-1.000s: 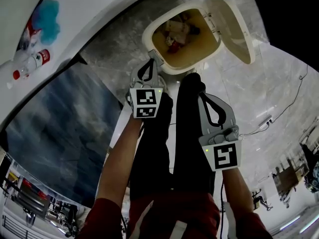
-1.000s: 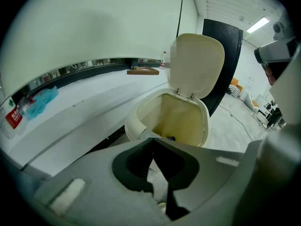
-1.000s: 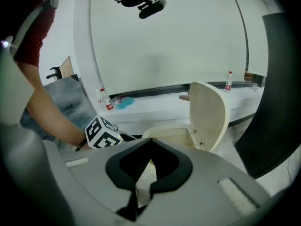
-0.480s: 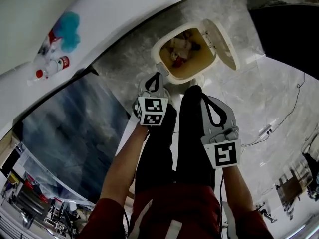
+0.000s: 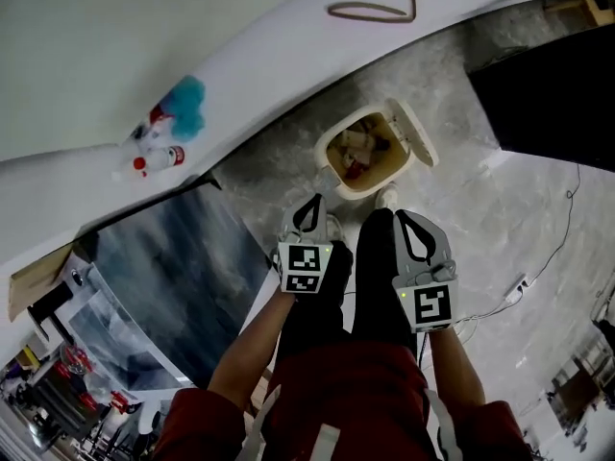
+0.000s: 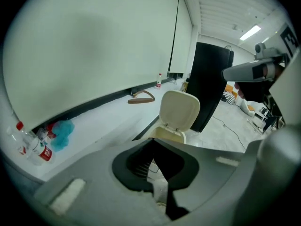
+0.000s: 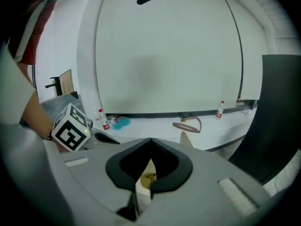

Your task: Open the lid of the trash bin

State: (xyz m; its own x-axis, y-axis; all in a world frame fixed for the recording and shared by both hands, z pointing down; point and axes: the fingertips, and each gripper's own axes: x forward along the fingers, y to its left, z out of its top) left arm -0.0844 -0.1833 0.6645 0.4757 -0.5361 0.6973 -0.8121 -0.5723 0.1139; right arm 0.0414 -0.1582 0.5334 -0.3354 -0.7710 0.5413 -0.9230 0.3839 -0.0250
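Observation:
The cream trash bin [image 5: 338, 174] stands on the marble floor with its lid [image 5: 417, 133] swung up and back, and rubbish shows inside. My left gripper [image 5: 311, 200] and right gripper [image 5: 403, 215] hover side by side short of the bin, both shut with nothing between the jaws, over the person's dark trousers. In the left gripper view the raised lid [image 6: 179, 109] stands upright beyond the closed left gripper [image 6: 153, 140]. Through the right gripper [image 7: 150, 140] I see only a slice of the bin [image 7: 149, 179] and the lid's edge [image 7: 187, 139].
A white ledge [image 5: 250, 75] runs along the wall behind the bin, carrying bottles [image 5: 159, 154], a blue cloth [image 5: 186, 99] and a brown strap loop [image 5: 373, 10]. A black cabinet [image 5: 550, 94] stands right of the bin. A dark panel [image 5: 173, 277] leans at left; a cable [image 5: 569, 221] crosses the floor.
The bin has shrunk and drifted away in the head view as both grippers drew back from it. Its lid stays open, and both grippers remain shut.

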